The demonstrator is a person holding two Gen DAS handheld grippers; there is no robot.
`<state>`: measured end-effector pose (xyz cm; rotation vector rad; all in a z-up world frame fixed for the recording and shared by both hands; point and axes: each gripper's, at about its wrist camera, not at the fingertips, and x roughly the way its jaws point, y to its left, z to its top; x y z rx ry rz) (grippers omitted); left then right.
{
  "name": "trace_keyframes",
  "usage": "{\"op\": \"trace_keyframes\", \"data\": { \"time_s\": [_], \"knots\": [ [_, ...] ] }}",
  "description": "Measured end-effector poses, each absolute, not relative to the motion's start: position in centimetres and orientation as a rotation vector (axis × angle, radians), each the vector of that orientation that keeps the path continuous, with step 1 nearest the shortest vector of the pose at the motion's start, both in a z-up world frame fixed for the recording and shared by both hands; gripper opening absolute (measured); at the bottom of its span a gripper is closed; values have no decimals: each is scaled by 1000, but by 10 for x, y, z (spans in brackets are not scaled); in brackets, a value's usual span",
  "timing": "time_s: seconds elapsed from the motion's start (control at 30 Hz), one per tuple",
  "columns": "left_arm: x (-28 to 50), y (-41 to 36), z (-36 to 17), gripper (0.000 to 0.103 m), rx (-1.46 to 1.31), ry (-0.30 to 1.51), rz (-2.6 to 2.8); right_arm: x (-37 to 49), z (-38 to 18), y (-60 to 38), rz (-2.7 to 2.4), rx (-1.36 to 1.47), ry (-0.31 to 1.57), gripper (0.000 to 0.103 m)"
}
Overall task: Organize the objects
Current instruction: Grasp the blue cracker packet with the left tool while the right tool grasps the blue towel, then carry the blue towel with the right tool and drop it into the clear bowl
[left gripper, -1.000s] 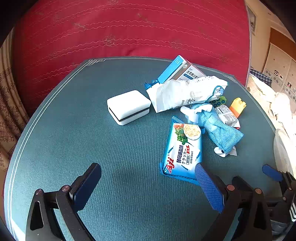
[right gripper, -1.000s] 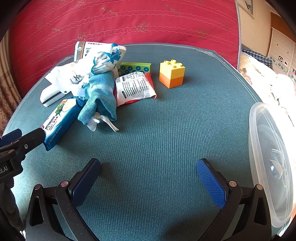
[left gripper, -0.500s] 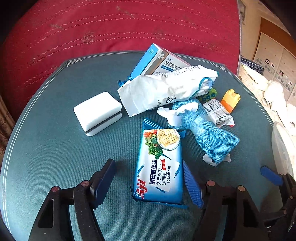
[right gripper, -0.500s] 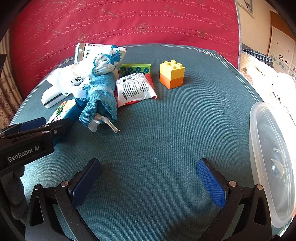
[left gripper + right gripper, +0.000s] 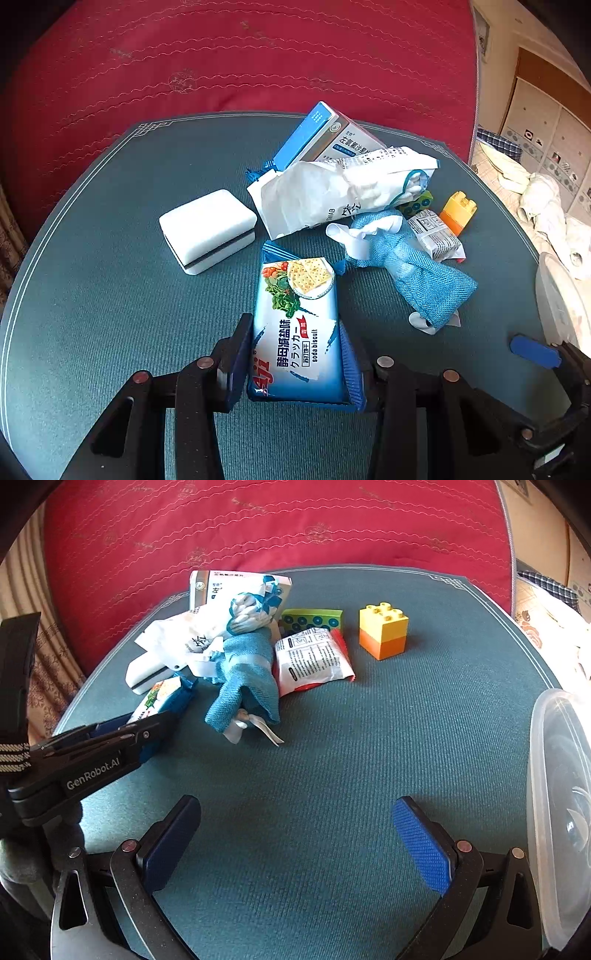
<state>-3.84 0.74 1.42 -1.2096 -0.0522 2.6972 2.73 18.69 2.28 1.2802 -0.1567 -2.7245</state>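
My left gripper (image 5: 295,363) is shut on a blue soda biscuit packet (image 5: 299,328), its pads pressing both long sides on the teal table (image 5: 110,295). The packet also shows in the right wrist view (image 5: 162,698), with the left gripper (image 5: 122,734) around it. My right gripper (image 5: 295,845) is open and empty above bare table. A pile lies beyond: a white swab bag (image 5: 332,188), a blue medicine box (image 5: 325,136), a blue cloth pouch (image 5: 417,273), a white snack packet (image 5: 314,661), a green brick (image 5: 314,618) and a yellow-orange brick (image 5: 384,631).
A white sponge block (image 5: 208,229) lies left of the pile. A clear plastic container (image 5: 557,801) stands at the table's right edge. A red cushion (image 5: 277,524) rises behind the table. Bare table lies at the front and left.
My left gripper moved forward over the biscuit packet and closed on it. The right gripper has stayed still and open.
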Motion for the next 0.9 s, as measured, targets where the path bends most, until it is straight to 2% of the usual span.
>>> {"op": "trace_keyframes", "data": {
  "time_s": [0.23, 0.4, 0.6, 0.77, 0.9],
  "knots": [
    [-32, 4, 25, 46, -1140, -49, 2752, 5, 45, 179, -2727, 1242, -151, 95],
    [-33, 0, 29, 46, -1127, -35, 2811, -18, 43, 170, -2690, 1273, -122, 79],
    [-35, -1, 29, 46, -1135, -37, 2862, -41, 33, 159, -2655, 1297, -84, 63],
    [-35, -5, 28, 46, -1136, -40, 2876, -50, 29, 145, -2626, 1292, -50, 57],
    [-33, -8, 28, 46, -1135, -42, 2884, -55, 25, 136, -2629, 1295, 0, 56]
  ]
}}
